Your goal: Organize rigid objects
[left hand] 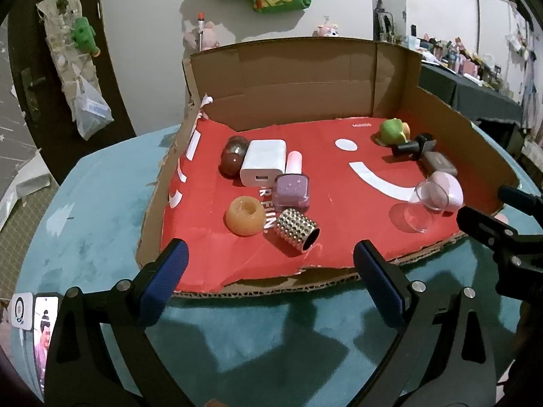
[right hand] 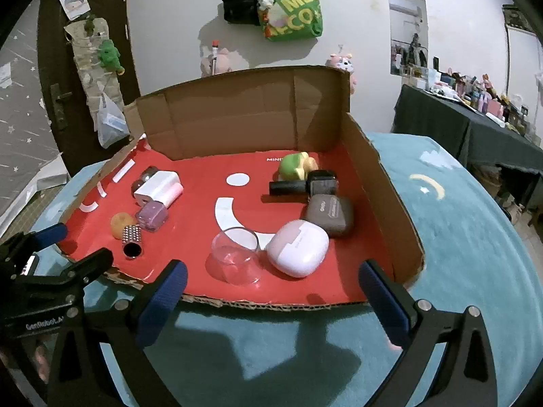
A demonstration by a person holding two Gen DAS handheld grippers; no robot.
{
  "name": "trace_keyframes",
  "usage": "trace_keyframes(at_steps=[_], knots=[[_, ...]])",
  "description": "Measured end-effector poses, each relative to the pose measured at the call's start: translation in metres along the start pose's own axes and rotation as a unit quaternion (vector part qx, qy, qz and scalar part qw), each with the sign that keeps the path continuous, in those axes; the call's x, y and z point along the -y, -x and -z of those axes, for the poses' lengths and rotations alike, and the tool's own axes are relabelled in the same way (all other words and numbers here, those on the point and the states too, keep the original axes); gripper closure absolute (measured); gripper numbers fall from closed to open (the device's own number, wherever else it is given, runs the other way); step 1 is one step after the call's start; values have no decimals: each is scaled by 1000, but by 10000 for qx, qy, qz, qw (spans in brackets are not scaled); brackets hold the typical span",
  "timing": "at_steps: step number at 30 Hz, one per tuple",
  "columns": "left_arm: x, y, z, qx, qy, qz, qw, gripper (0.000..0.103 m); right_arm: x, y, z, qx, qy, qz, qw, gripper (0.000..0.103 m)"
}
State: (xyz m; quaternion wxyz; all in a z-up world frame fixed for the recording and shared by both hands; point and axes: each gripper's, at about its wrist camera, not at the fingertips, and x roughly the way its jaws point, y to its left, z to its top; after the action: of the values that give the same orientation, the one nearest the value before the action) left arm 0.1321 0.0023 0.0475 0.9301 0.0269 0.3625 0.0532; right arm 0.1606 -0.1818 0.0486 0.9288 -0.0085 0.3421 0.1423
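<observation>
A cardboard box (left hand: pixel 305 68) (right hand: pixel 237 108) with a red floor holds two groups. On the left lie a white charger (left hand: pixel 263 162) (right hand: pixel 156 186), a purple nail polish bottle (left hand: pixel 292 188) (right hand: pixel 152 217), an orange ring (left hand: pixel 245 215), a studded silver cylinder (left hand: pixel 296 230) (right hand: pixel 131 240) and a brown ball (left hand: pixel 231 162). On the right lie a clear cup (right hand: pixel 236 254) (left hand: pixel 422 207), a pink earbud case (right hand: pixel 298 249), a brown case (right hand: pixel 331 215), a black object (right hand: pixel 305 185) and a green toy (right hand: pixel 295 166) (left hand: pixel 392 130). My left gripper (left hand: pixel 269 278) and right gripper (right hand: pixel 271 291) are open and empty at the box's front edge.
The box sits on a teal round table (right hand: pixel 458 220). A phone (left hand: pixel 44 332) lies at the table's left edge. A dark table (right hand: pixel 475 129) with small items stands at the right. Bags hang on the wall behind.
</observation>
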Motion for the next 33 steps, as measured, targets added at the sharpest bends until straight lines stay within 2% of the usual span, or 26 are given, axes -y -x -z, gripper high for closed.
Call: trace_keyframes(at_steps=[10, 15, 19, 23, 33], knots=[[-5, -4, 4, -65, 186, 98, 9998, 4, 0, -5, 6, -32, 46, 92, 9999, 0], [-4, -4, 5, -53, 150, 36, 9999, 3, -2, -5, 8, -6, 55, 152, 9999, 0], [-6, -6, 5, -94, 219, 27, 9997, 0, -3, -4, 9, 5, 80, 187, 9998, 0], [-11, -9, 5, -189, 406, 182, 9988, 0, -3, -3, 10, 0, 58, 170, 9998, 0], [-9, -9, 5, -179, 363, 158, 9991, 0, -3, -2, 10, -6, 61, 175, 9998, 0]])
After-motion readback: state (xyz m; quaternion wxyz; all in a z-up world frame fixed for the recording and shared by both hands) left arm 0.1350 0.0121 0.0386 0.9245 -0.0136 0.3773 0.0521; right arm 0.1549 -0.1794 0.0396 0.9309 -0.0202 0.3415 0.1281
